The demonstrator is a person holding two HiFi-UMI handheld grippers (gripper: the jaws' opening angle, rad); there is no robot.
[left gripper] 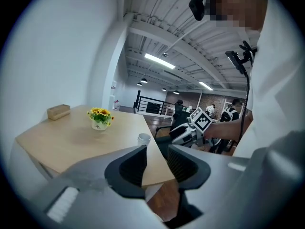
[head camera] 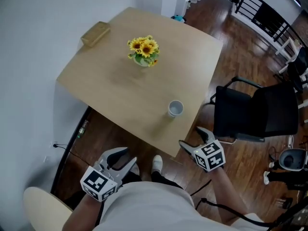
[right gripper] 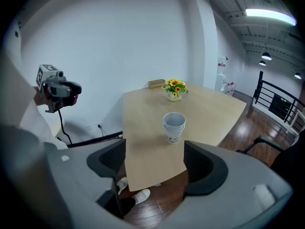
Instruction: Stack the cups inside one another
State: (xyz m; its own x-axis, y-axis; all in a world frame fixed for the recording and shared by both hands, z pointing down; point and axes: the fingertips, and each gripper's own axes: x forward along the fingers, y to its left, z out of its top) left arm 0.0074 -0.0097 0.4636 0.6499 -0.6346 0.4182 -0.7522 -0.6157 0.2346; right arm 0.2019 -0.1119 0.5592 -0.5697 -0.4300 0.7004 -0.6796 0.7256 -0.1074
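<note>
The left gripper (head camera: 126, 159) has its fingers spread around nothing, short of the desk (head camera: 110, 88). The stacked white cups (head camera: 175, 109) stand ahead and to the right of them. The right gripper (head camera: 192, 137) is likewise spread and empty, with the cups straight ahead of its fingers, apart.

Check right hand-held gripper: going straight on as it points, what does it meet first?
Likely the stack of cups on the table, standing in line between the open jaws of the right hand-held gripper. Nothing else shows in between; its height over the tabletop is unclear.
</note>
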